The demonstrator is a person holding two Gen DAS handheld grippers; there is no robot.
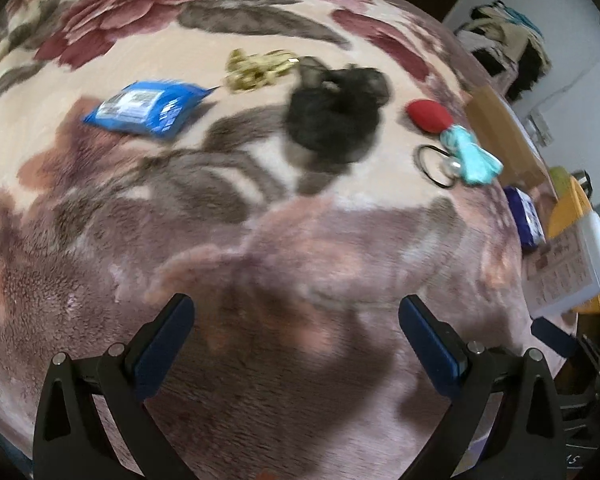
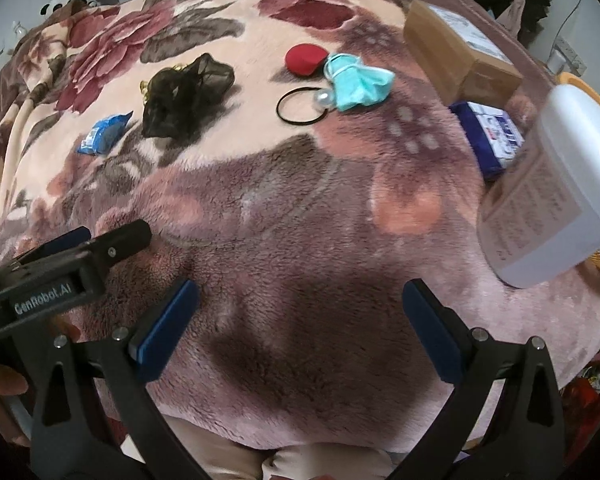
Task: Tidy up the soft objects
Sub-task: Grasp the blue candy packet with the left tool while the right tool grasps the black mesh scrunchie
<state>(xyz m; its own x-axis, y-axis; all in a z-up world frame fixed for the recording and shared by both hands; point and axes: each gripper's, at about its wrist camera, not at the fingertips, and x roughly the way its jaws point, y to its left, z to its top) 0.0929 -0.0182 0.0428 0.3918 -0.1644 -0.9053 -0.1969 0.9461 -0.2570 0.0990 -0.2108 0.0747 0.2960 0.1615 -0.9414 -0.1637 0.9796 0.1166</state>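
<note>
Both grippers, left gripper (image 1: 296,312) and right gripper (image 2: 300,296), hover with fingers spread over the floral blanket (image 2: 300,208), near a black mesh scrunchie (image 2: 184,92).

Left gripper (image 1: 296,312): jaws wide apart, nothing between the blue pads (image 1: 164,340), held low and level over the surface, angled slightly down. Right gripper (image 2: 300,296): same state, jaws spread, pads (image 2: 164,324) empty, hovering just above the surface. Seen from the right wrist camera, the left gripper sits just beside the right one, on its left, pointing the same way. Part of a hand (image 2: 0,384) shows at the lower left edge, gripping its handle.
</note>
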